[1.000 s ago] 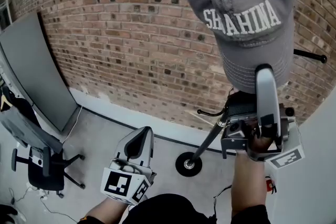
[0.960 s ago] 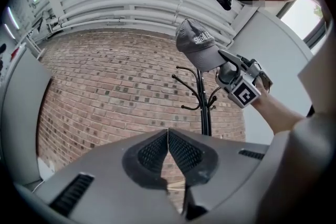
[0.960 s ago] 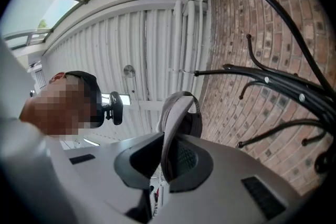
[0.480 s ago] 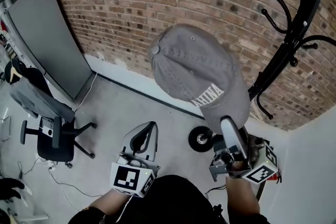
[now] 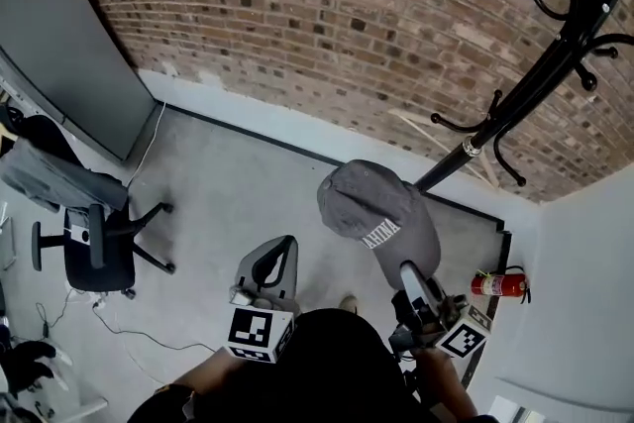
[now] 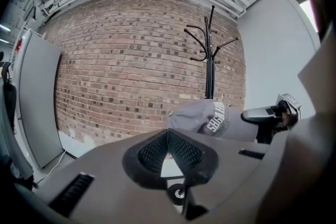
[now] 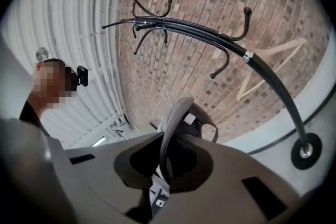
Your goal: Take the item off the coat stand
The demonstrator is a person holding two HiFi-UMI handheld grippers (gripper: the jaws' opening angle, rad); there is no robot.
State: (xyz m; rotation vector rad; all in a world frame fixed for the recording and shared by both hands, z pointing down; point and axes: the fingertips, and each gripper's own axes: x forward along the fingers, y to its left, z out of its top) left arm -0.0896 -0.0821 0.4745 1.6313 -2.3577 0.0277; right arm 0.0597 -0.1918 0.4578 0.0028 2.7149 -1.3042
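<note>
the right gripper (image 5: pixel 411 274) pinches the grey cap (image 5: pixel 376 213) by its brim; the cap juts forward, well apart from the coat stand (image 5: pixel 551 69). the left gripper (image 5: pixel 275 261), pressed together, holds nothing.

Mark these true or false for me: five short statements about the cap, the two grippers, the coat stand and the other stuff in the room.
1. The right gripper holds the cap. True.
2. The cap hangs on the coat stand. False: it is off the stand, clamped by its brim in the right gripper.
3. The left gripper is open round the cap. False: its jaws are together with nothing between them, apart from the cap.
4. A red extinguisher sits by the white wall. True.
5. The chair stands at the foot of the coat stand. False: it is on the far left of the floor, near the grey panel.
</note>
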